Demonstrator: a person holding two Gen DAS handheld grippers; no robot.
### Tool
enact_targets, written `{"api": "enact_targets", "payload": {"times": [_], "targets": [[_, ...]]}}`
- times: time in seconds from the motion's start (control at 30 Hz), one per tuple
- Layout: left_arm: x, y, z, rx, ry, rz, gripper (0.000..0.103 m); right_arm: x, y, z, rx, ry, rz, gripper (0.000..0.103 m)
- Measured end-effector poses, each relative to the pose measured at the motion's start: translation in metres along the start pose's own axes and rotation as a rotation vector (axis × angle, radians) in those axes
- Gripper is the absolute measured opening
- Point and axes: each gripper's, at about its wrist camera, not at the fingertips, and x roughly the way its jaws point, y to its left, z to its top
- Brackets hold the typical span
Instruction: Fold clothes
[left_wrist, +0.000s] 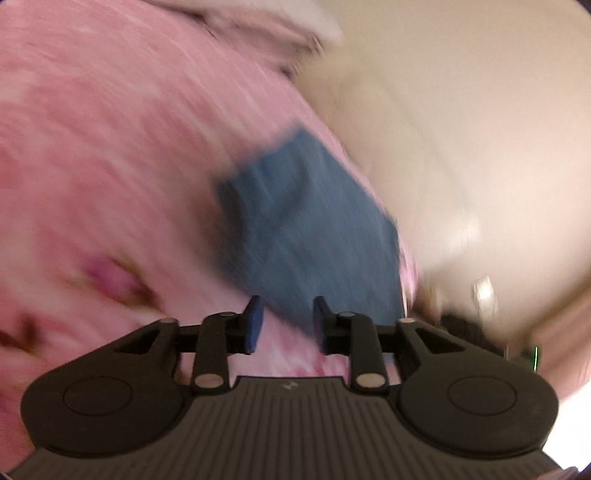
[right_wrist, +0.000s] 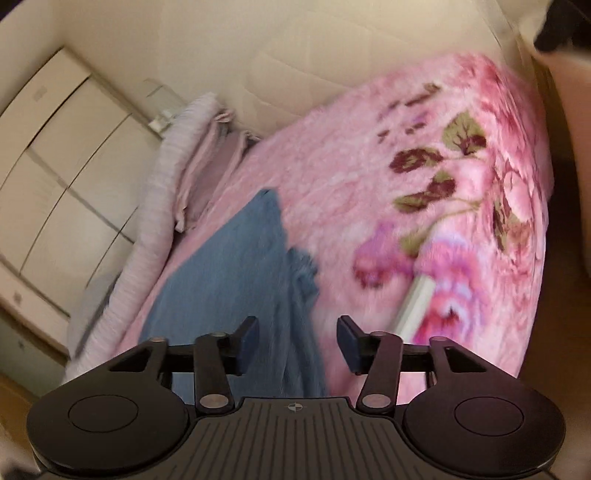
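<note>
On pink blanket (right_wrist: 369, 177), blue garment (right_wrist: 236, 273)

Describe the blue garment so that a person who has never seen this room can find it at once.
Look for the large pink floral blanket that covers the bed. The blue garment lies on it near the edge where paler pink bedding is bunched. It is the only blue cloth there, plain and unpatterned against the pink.

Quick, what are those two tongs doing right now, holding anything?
Left tongs: open, holding nothing; the blue garment lies just ahead.
Right tongs: open, empty, above the blue garment.
</note>
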Motion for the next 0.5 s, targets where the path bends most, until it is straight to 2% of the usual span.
{"api": "enact_targets", "payload": {"times": [0.1,0.27,0.33,0.37,0.4,0.5], "targets": [[0.006,0.025,0.014,-0.137,-0.028,-0.026,0.034,0.007,0.012,-0.017,-0.059,0.011,-0.007,0.056],[0.038,0.042,0.021,-0.224,0.007,-0.157,0.036,0.018,0.020,-0.023,-0.134,-0.002,-0.020,0.056],[0.050,0.050,0.024,-0.240,0.014,-0.200,0.033,0.018,0.016,-0.020,-0.129,0.010,0.011,0.026],[0.056,0.054,0.026,-0.245,0.018,-0.220,0.020,0.018,0.014,-0.018,-0.127,0.016,0.026,0.020],[0.060,0.057,0.029,-0.233,0.018,-0.237,0.018,0.017,0.011,-0.016,-0.117,0.020,0.037,0.012],[0.058,0.055,0.036,-0.120,0.032,-0.249,0.016,0.014,0.002,-0.006,-0.084,0.031,0.065,0.009]]}}
